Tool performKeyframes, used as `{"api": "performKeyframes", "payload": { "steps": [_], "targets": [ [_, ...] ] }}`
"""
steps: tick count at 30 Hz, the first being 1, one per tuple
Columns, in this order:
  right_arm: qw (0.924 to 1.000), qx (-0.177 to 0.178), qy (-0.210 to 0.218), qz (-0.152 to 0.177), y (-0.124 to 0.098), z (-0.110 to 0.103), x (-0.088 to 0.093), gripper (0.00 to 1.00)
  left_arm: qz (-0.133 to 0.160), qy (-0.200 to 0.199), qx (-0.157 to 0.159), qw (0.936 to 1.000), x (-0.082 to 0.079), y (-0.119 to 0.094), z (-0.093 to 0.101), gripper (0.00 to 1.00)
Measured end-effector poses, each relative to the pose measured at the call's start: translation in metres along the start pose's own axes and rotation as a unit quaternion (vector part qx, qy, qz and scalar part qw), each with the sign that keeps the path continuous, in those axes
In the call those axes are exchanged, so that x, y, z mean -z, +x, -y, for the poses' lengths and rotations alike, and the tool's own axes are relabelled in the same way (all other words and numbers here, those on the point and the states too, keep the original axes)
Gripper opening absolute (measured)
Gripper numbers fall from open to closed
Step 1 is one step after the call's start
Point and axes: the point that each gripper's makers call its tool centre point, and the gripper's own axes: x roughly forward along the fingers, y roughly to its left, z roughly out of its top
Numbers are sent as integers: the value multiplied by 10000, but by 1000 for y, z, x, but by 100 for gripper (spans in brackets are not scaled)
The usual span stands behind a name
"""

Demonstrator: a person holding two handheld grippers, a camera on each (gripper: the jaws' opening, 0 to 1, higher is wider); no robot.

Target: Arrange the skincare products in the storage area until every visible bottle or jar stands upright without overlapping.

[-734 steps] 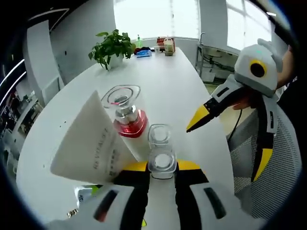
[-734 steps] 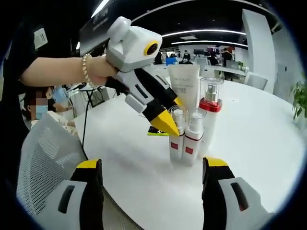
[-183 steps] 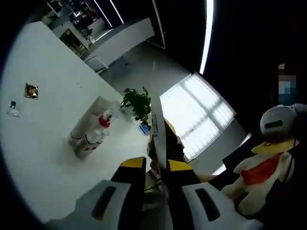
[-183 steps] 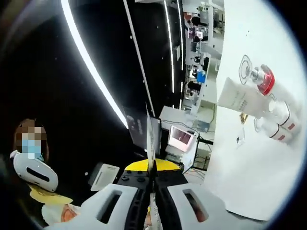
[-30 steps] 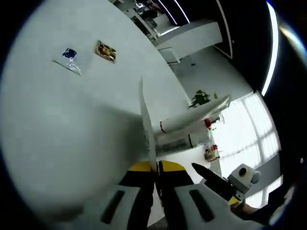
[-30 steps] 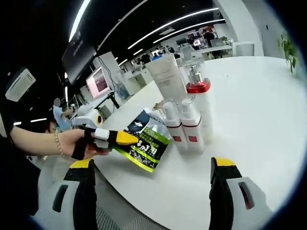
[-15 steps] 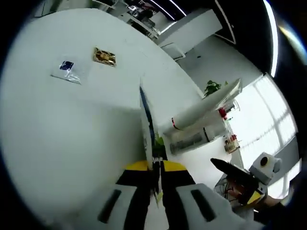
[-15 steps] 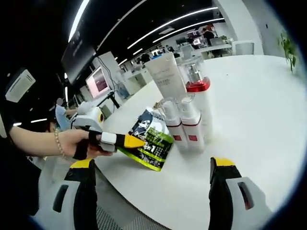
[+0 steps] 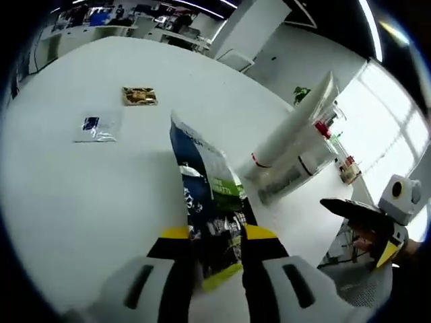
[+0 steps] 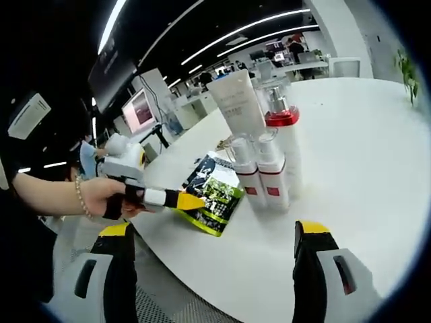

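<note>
The bottles and tube stand upright, clustered and touching. The left gripper pinches the pouch just beside the bottles; it seems left to place. The right gripper gapes wide, empty.

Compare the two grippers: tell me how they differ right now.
The left gripper is shut on the dark green pouch, while the right gripper stands wide open, holding nothing. The left gripper works low beside the bottles; the right gripper hangs back at the table edge. Both have yellow-tipped jaws.
</note>
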Motion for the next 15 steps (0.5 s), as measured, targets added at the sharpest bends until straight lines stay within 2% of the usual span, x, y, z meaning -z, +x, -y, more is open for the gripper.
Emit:
{"api": "performKeyframes", "payload": {
  "steps": [7, 11, 15],
  "targets": [
    [10000, 3, 23, -9, 0, 1, 0, 98, -99, 222, -191, 9995, 0, 1, 0, 26],
    [10000, 12, 42, -11, 0, 1, 0, 97, -169, 547, -357, 9977, -1, -1, -2, 34],
    [10000, 10, 44, -19, 0, 1, 0, 97, -212, 672, -458, 9965, -1, 0, -7, 36]
  ]
}}
